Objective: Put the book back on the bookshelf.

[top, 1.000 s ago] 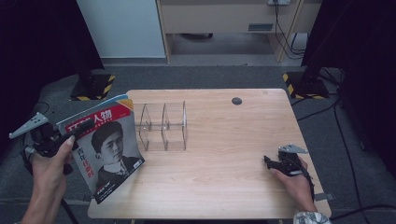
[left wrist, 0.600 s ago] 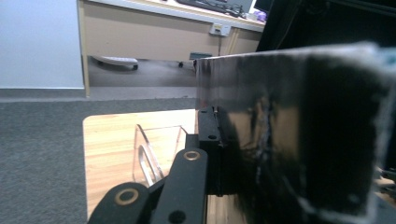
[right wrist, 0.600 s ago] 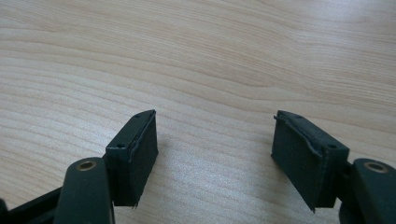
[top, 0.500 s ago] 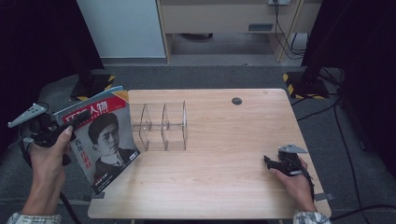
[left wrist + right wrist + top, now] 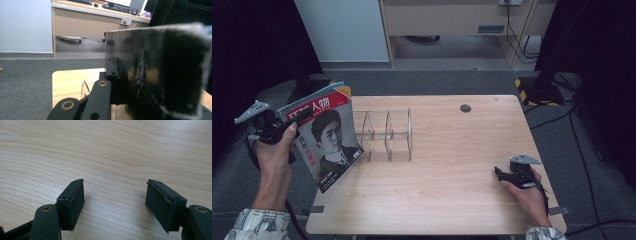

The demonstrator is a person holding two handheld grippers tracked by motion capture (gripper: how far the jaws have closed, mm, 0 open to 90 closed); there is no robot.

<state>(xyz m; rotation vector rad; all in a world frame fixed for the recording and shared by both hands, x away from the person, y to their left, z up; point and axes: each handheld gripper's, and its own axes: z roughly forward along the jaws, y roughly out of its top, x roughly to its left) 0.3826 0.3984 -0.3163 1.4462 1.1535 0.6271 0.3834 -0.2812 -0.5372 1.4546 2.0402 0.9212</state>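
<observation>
Your left gripper pinches the magazine, lifted at the table's nine o'clock edge, seemingly tilted | your right gripper spread, nothing between, four o'clock

L claw clamped, raised (table's left edge); R claw open, resting low.

A glossy paper cover is seen on the magazine; clear, smooth plastic on the divider rack; pale, matt wood grain on the table.
</observation>
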